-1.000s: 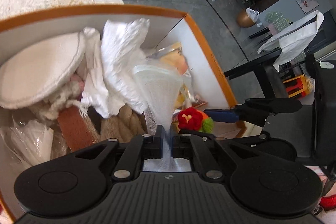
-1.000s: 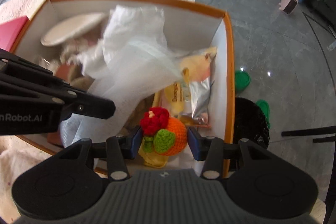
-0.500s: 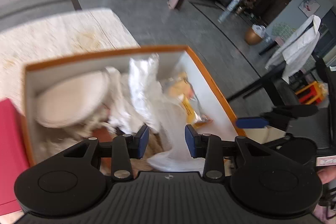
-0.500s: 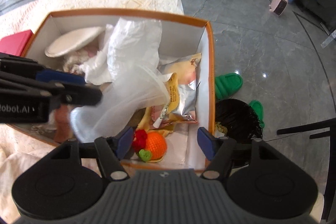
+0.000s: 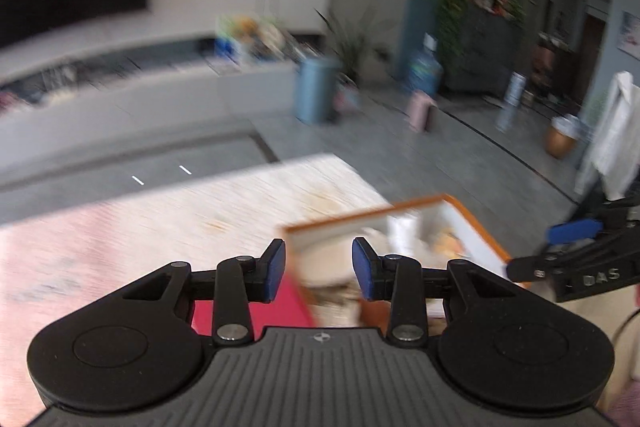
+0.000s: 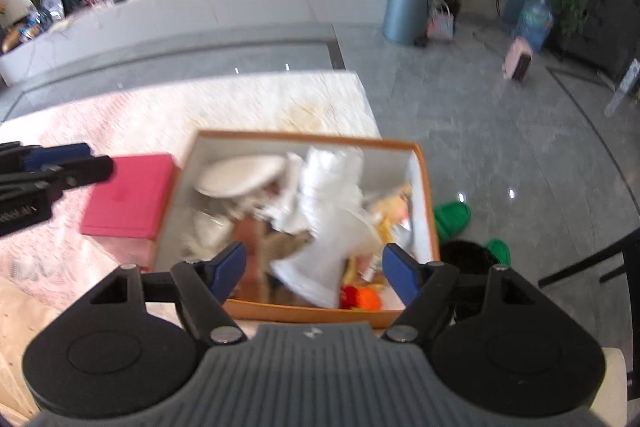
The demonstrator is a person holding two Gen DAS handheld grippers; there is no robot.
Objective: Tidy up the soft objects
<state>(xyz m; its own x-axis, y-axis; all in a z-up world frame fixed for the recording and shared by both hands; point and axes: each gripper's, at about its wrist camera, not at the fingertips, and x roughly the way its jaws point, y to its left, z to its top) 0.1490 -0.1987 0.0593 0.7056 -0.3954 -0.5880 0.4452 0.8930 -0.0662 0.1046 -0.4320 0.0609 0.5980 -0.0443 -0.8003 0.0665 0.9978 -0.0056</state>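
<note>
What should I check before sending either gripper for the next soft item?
1. Left gripper empty: ok, open, nothing between its pads.
2. Right gripper empty: ok, wide open; its jaws have just been opening.
3. Crochet orange toy in the orange-rimmed box: ok, at the near wall.
4. White mesh bag in the box: ok, lying over other contents.
5. Red box beside the orange-rimmed box: ok, on the cloth.
6. Next item to fetch: cannot tell, none shows outside the box.
</note>
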